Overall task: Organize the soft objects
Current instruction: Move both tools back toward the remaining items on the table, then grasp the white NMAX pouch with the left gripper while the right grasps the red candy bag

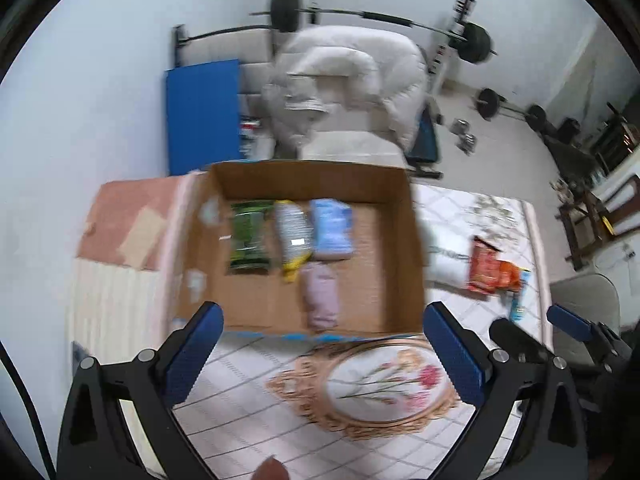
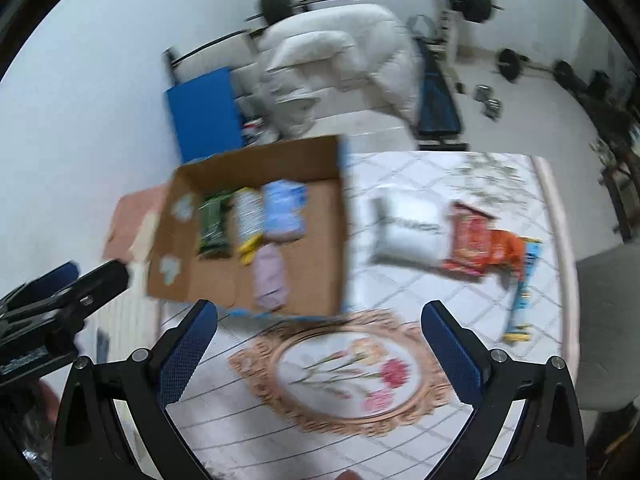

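Cardboard box: four packs inside.
Tools, left and right: spread wide, empty.
Next: fetch pillow.

One cardboard box, four soft packs inside it, four outside

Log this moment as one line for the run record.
left gripper: open, empty | right gripper: open, empty | cardboard box: four soft packs inside | white pack, orange bag: outside, on bed
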A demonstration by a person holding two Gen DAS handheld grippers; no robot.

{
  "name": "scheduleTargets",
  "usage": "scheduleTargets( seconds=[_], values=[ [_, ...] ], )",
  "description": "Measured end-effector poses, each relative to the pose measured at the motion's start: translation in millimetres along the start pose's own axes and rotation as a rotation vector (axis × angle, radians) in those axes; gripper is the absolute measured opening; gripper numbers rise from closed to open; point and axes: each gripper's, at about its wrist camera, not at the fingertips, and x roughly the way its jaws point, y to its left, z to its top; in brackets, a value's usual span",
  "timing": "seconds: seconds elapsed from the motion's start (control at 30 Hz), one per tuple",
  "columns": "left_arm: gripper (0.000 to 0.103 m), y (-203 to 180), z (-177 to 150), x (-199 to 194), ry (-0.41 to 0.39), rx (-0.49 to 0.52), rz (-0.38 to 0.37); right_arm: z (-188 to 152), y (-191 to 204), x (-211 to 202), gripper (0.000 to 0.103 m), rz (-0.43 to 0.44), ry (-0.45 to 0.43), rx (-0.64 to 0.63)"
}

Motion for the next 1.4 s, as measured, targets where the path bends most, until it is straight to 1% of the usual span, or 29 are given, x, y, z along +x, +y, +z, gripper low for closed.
scheduleTargets(
  seconds=[0.1, 0.13, 0.2, 0.23, 0.3, 0.33, 0.43, 0.47, 0.57, 0.63, 0.67, 0.7, 0.73, 0.8, 0.87, 0.9, 0.93, 1.03, 1.13, 1.17, 1.23, 1.33, 1.4],
  values=[
    [0.102, -54.8, 18.0, 23.8, 0.029, 0.05, -0.045, 18.9, -73.3, 5.8, 0.103, -0.028, 0.027, 0.102],
    [0.102, -77.5, 25.5, 36.7, 0.049, 0.08, -0.046, 25.8, -100.1, 10.2, 0.103, -0.034, 0.038, 0.135],
    [0.102, -118.0, 37.9, 66.5, 0.1, 0.142, -0.05, 38.9, -153.2, 23.2, 0.103, -0.074, 0.091, 0.208],
    [0.102, -140.1, 45.9, 87.1, 0.139, 0.175, -0.053, 44.6, -174.2, 29.3, 0.103, -0.075, 0.103, 0.23],
    [0.102, -176.6, 58.9, 130.5, 0.245, 0.23, -0.071, 54.6, -217.2, 46.2, 0.103, -0.068, 0.134, 0.272],
    [0.102, -193.9, 64.8, 156.3, 0.304, 0.256, -0.059, 58.1, -235.2, 57.1, 0.103, -0.057, 0.163, 0.291],
    [0.102, -229.1, 74.5, 221.1, 0.423, 0.314, -0.007, 62.8, -268.3, 82.8, 0.103, -0.035, 0.209, 0.328],
    [0.102, -238.3, 75.4, 242.0, 0.456, 0.337, 0.024, 63.8, -277.2, 92.1, 0.103, -0.022, 0.22, 0.332],
    [0.102, -252.9, 72.5, 289.6, 0.53, 0.413, 0.123, 63.2, -287.7, 111.8, 0.1, -0.007, 0.242, 0.346],
    [0.102, -252.6, 71.9, 310.7, 0.561, 0.436, 0.173, 61.8, -288.1, 119.7, 0.092, 0.045, 0.256, 0.359],
    [0.102, -253.0, 71.0, 319.6, 0.578, 0.444, 0.186, 61.0, -288.4, 125.2, 0.09, 0.084, 0.262, 0.368],
    [0.102, -252.5, 68.3, 329.1, 0.603, 0.445, 0.189, 60.6, -286.7, 130.1, 0.089, 0.106, 0.268, 0.373],
    [0.102, -251.0, 65.6, 338.2, 0.627, 0.442, 0.192, 59.6, -284.8, 134.7, 0.081, 0.125, 0.274, 0.378],
    [0.102, -249.4, 63.7, 350.2, 0.648, 0.43, 0.194, 56.8, -280.2, 147.4, 0.068, 0.163, 0.292, 0.396],
    [0.095, -245.6, 66.5, 356.4, 0.647, 0.4, 0.182, 53.1, -274.7, 164.7, 0.066, 0.217, 0.326, 0.417],
    [0.089, -240.8, 68.1, 358.7, 0.651, 0.363, 0.163, 51.4, -271.6, 169.7, 0.064, 0.234, 0.334, 0.422],
    [0.087, -239.0, 69.5, 361.1, 0.656, 0.343, 0.15, 49.3, -266.7, 177.4, 0.064, 0.261, 0.345, 0.429],
    [0.086, -234.5, 72.8, 364.3, 0.662, 0.317, 0.123, 47.9, -255.8, 194.8, 0.064, 0.302, 0.357, 0.432],
    [0.086, -230.8, 71.1, 366.7, 0.676, 0.297, 0.099, 48.5, -248.8, 216.9, 0.064, 0.305, 0.389, 0.449],
    [0.086, -228.6, 71.8, 368.4, 0.683, 0.288, 0.09, 49.5, -248.4, 225.0, 0.064, 0.292, 0.397, 0.451],
    [0.086, -225.4, 73.3, 373.8, 0.702, 0.273, 0.072, 49.8, -248.4, 237.4, 0.064, 0.239, 0.399, 0.434],
    [0.086, -223.7, 67.7, 377.6, 0.713, 0.269, 0.061, 52.9, -249.2, 244.2, 0.064, 0.196, 0.39, 0.428],
    [0.086, -222.5, 63.8, 380.4, 0.715, 0.275, 0.061, 59.3, -248.0, 242.1, 0.064, 0.13, 0.36, 0.393]
  ],
)
